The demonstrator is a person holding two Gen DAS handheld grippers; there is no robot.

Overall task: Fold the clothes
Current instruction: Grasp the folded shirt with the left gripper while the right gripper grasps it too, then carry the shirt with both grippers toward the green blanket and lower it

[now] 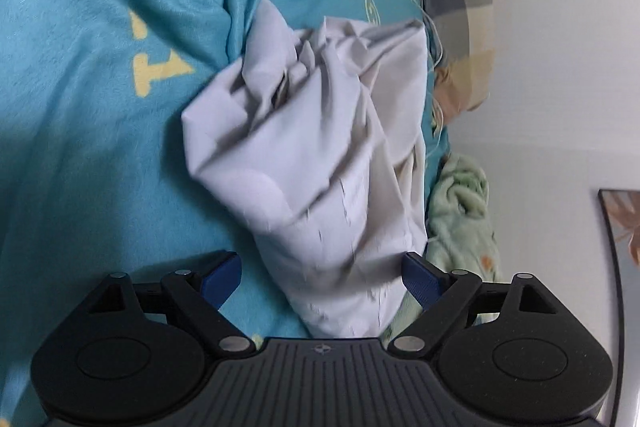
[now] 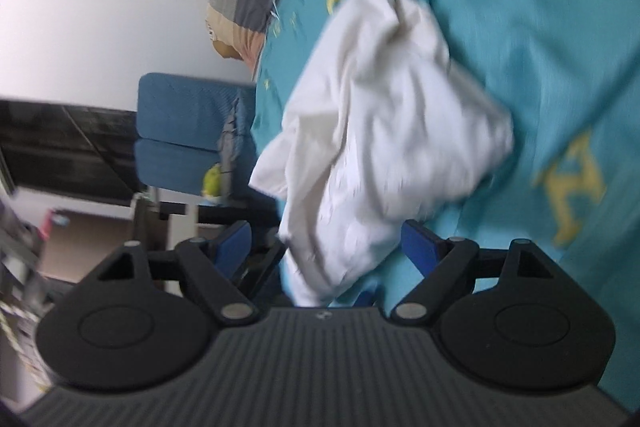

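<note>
A crumpled white garment (image 1: pixel 304 147) lies bunched on the teal bedsheet (image 1: pixel 88 131) with yellow letters. My left gripper (image 1: pixel 322 279) is open; its blue fingers (image 1: pixel 222 277) stand wide apart on either side of the garment's near end, not pinching it. The right wrist view is blurred. It shows the same white garment (image 2: pixel 384 115) running down between the blue fingers (image 2: pixel 420 247) of my right gripper (image 2: pixel 326 247), which is open too. The garment's nearest edge is hidden behind each gripper body.
A plaid pillow (image 1: pixel 456 7) lies at the head of the bed by the white wall. A pale green blanket (image 1: pixel 460 219) is bunched at the bed's edge. In the right wrist view a blue chair (image 2: pixel 184 131) stands beside the bed, with clutter on the floor.
</note>
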